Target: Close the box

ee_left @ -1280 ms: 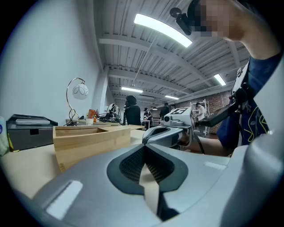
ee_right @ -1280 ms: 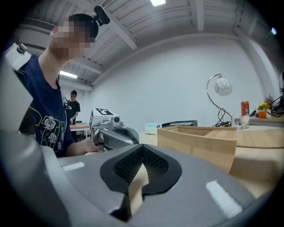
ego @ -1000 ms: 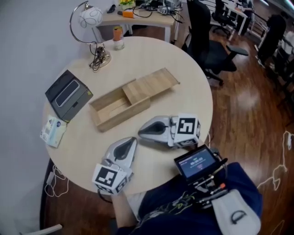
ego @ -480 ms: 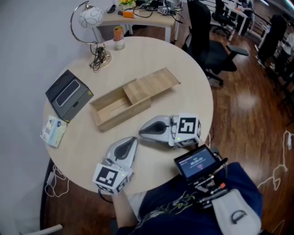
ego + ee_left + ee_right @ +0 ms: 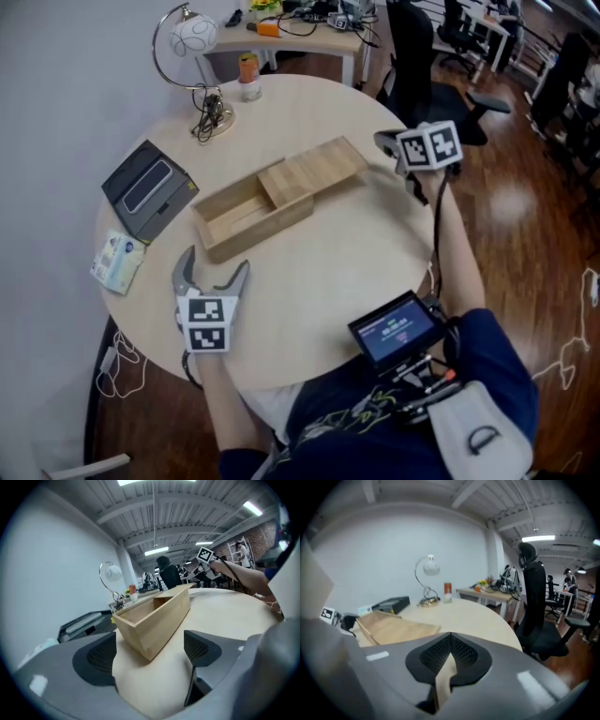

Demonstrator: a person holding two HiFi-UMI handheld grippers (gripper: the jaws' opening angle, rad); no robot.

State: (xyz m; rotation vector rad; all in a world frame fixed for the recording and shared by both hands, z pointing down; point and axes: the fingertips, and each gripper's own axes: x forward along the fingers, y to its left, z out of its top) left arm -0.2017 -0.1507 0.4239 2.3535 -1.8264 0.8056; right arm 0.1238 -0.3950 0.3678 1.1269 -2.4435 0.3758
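Observation:
A pale wooden box (image 5: 246, 217) lies on the round table (image 5: 356, 253), its sliding lid (image 5: 314, 169) pushed partway out to the right, so the left half stands uncovered. My left gripper (image 5: 211, 275) is near the front left, pointing at the box's near corner (image 5: 150, 620). Its jaws are opening and stand wide apart, with nothing between them. My right gripper (image 5: 382, 141) hovers just off the lid's right end, shut and empty. In the right gripper view the pads (image 5: 449, 654) meet, and the lid (image 5: 401, 627) lies ahead to the left.
A globe desk lamp (image 5: 192, 42) and an orange-capped bottle (image 5: 248, 75) stand at the table's back. A dark grey case (image 5: 148, 189) and a tissue packet (image 5: 117, 262) lie at the left. A small screen (image 5: 394, 330) hangs at my chest. An office chair (image 5: 436, 84) stands beyond the right edge.
Both grippers have left their resting spots at the table's front. The left one swung left and opened wide. The right one rose and moved out to the lid's right end.

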